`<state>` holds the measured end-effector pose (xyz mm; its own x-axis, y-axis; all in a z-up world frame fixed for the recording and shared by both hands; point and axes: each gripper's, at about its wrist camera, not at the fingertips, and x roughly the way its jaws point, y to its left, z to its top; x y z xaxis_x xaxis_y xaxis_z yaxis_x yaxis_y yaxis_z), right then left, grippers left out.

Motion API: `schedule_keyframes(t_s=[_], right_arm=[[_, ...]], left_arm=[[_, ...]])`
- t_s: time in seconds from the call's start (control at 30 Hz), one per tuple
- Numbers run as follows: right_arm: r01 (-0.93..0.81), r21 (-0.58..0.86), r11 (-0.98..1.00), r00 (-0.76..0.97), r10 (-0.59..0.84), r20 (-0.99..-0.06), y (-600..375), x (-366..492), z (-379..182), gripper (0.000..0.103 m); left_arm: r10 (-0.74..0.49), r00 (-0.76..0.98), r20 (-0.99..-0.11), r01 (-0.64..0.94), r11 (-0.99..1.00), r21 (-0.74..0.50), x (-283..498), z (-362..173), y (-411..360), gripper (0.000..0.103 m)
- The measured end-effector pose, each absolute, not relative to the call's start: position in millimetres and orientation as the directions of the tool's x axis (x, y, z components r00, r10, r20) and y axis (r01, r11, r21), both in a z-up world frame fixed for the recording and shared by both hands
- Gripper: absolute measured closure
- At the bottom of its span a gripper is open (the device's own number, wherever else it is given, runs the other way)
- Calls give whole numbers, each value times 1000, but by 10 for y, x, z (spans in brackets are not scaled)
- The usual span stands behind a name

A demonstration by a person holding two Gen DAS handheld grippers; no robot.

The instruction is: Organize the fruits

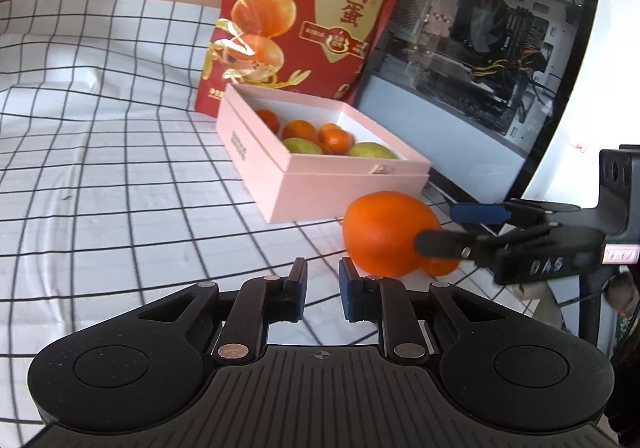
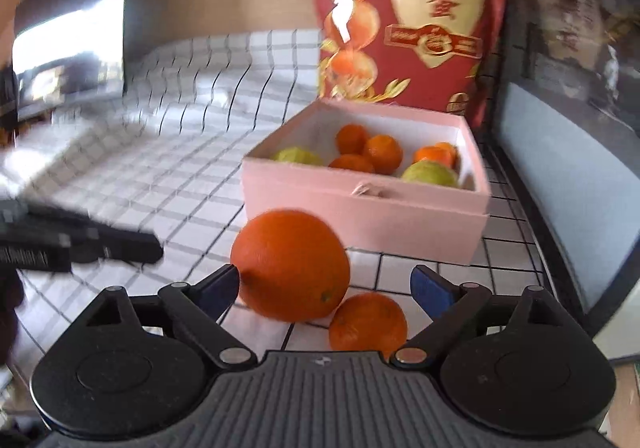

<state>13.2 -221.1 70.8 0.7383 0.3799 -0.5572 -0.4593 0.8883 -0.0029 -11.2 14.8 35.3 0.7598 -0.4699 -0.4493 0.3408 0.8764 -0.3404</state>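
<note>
Sitting on the checked-cloth table (image 2: 168, 183) just before the pink cardboard box (image 2: 360, 215), the large round orange (image 2: 290, 266) looks firm, smooth and apt to roll; take it across its widest middle. The right claw (image 2: 326, 290) spreads released around it, one pad touching. A small tangerine (image 2: 368, 322) crowds alongside. The left claw (image 1: 323, 290) is clenched, empty.
</note>
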Motion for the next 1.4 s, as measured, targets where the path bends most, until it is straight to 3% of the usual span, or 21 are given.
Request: schedule_keyframes(t_s=[0.2,0.37,0.53,0.73,0.87,1.0,1.4], right_arm=[[-435,-4,900,766,368,-527,-2450,88,746,10],[-424,-19,905,770,349,-534,-2622,75,616,10],[-405,44,913,739,355,-572,-2815,112,437,13],[-435,45,899,706,372,-602,-2734,153,370,32],[-458,-38,888,712,340,-614,-2568,130,382,58],[-458,-99,883,729,310,-610,-2471,28,421,59],[-643,-22,766,604,489,-630,-1882,-234,553,59]], left_arm=[[-488,774,-404,376,867,-326,-153,420,-22,83],[-537,728,-426,459,843,-279,-127,536,-343,83],[-469,756,-457,413,883,-223,-70,550,-587,82],[-318,799,-510,309,945,-105,-78,419,-552,81],[-267,804,-532,236,963,-128,-62,348,-340,81],[-200,816,-543,163,980,-116,-72,315,-160,80],[-126,833,-538,36,984,-174,-147,263,328,80]])
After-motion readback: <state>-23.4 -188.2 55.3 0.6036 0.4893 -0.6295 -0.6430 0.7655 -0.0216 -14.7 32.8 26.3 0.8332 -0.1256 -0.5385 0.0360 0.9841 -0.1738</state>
